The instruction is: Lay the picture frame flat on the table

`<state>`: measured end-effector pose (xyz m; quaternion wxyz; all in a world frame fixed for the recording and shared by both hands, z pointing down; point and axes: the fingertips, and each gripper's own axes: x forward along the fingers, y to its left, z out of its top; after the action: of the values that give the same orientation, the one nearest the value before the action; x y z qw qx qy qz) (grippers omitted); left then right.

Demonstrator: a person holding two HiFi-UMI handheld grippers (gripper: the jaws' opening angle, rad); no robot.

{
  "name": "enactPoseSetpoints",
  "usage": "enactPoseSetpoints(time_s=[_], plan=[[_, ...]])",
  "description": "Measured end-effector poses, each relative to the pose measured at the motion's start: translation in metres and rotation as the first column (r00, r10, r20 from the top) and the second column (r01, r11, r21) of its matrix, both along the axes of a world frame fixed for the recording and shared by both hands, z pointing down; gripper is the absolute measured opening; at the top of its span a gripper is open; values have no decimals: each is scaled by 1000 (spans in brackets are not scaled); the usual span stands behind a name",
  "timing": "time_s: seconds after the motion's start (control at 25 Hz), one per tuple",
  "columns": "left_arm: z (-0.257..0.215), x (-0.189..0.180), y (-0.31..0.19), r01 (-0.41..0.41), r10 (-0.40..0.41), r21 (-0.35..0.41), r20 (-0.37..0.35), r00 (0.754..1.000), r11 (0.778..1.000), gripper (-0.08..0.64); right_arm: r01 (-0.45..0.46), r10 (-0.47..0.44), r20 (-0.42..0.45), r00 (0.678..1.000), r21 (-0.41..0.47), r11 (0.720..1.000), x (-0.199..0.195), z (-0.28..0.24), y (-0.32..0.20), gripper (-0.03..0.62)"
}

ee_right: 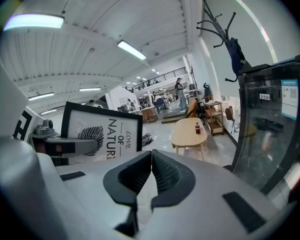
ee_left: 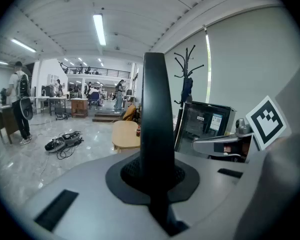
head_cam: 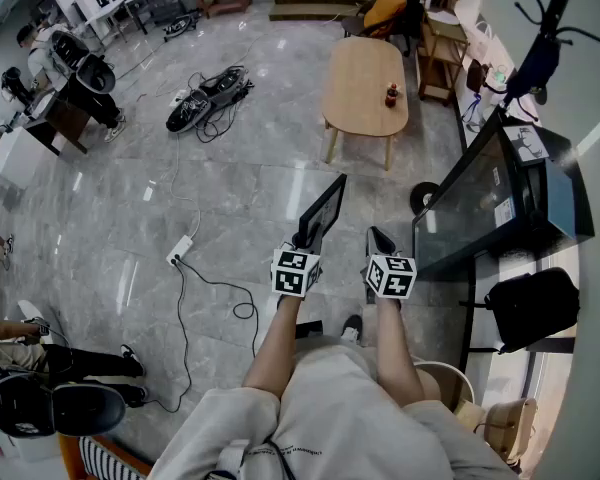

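We stand on the open floor, well apart from the table [head_cam: 360, 68], both tongs held out in front at waist height.

Left gripper [head_cam: 307, 238]: clamped on the lower edge of the frame [head_cam: 325, 206]. The frame stands upright out of the jaws and tilts a little to the right. In the left gripper view we see it edge-on, a dark bar rising between the pads. We judge the low edge grip is chosen so the frame can be swung down flat later without regripping.

Right gripper [ee_right: 151, 159]: jaws pressed together, nothing between them. It hangs just beside the left one, apart from the frame. Its view shows the frame's printed face off to the left. Likely kept free to steady the frame at set-down.

Table: pale wood, oval, mostly bare. A small dark bottle [head_cam: 391, 95] stands near its right end, so the left part is the open spot for laying.

Containers: the bottle's fill we cannot tell. A glass-fronted cabinet [head_cam: 480, 203] stands to our right; contents unclear behind reflections.

Task not yet near the table; the carry comes first.
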<state>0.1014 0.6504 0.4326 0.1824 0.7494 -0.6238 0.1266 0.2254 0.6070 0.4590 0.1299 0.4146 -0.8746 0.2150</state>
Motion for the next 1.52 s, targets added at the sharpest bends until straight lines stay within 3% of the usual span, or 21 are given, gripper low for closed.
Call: enactPoseSetpoints(time_s=[0.4, 0.6, 0.92, 1.2, 1.52], plan=[[-1, 29, -53, 26, -26, -10, 23, 999, 1000, 26, 24, -25, 8, 1000, 6, 1000, 25, -1, -62, 35], [7, 42, -68, 70, -70, -9, -19, 997, 998, 27, 16, -16, -26, 1000, -6, 1000, 48, 14, -78, 35], [19, 59, -90, 101, -101, -14, -55, 993, 995, 26, 8, -5, 49, 999, -61, 998, 80, 28, -96, 35], [17, 45, -122, 112, -111, 13, -90, 990, 994, 28, 65, -63, 60, 996, -36, 997, 61, 26, -121, 35], [7, 11, -210, 143, -133, 53, -155, 979, 988, 28, 82, -82, 20, 996, 2, 997, 37, 18, -196, 35]])
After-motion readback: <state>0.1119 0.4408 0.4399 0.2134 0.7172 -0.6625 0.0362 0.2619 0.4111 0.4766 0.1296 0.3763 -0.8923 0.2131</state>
